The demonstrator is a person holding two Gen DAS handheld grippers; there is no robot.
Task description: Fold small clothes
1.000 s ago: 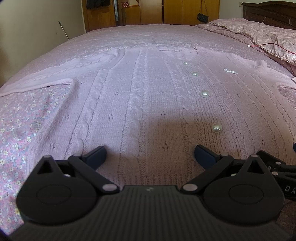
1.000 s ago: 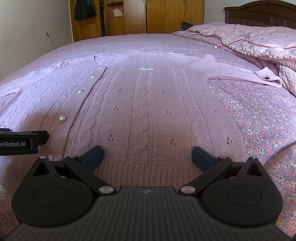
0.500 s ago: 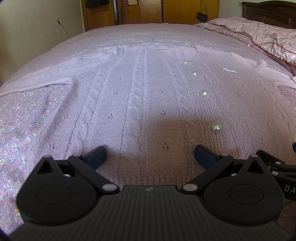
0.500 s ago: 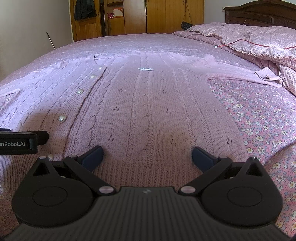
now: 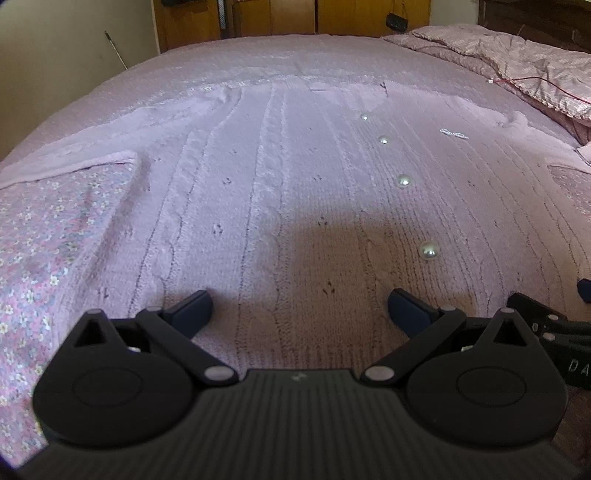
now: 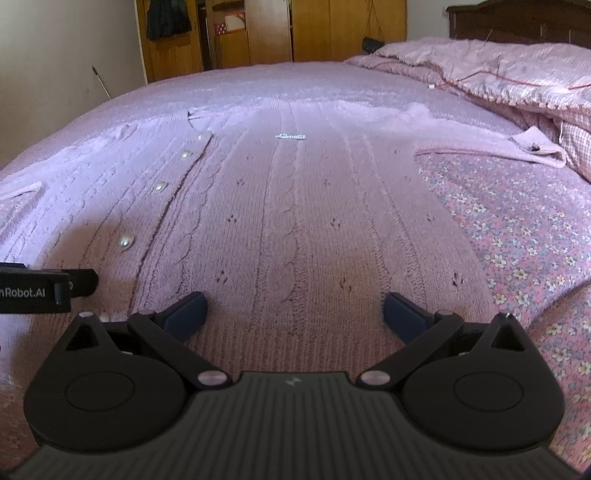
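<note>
A pink cable-knit cardigan (image 5: 280, 192) lies flat and spread out on the bed, front up, with a row of pearl buttons (image 5: 428, 251); it also shows in the right wrist view (image 6: 288, 221). My left gripper (image 5: 300, 308) is open, low over the cardigan's bottom hem on its left half. My right gripper (image 6: 294, 312) is open, low over the hem on the right half. Each sleeve stretches out sideways: the left sleeve (image 5: 74, 158) and the right sleeve (image 6: 491, 147). The left gripper's body (image 6: 37, 290) shows at the right view's left edge.
The bed has a pink floral sheet (image 6: 517, 229). A rumpled pink quilt (image 6: 517, 74) with a red cord lies at the far right near the dark headboard (image 6: 517, 18). Wooden wardrobes (image 6: 258, 33) stand beyond the bed.
The left wrist view has tilted or dipped slightly, so the bed sits a little lower in frame. The right gripper has not moved. Both stay open.
</note>
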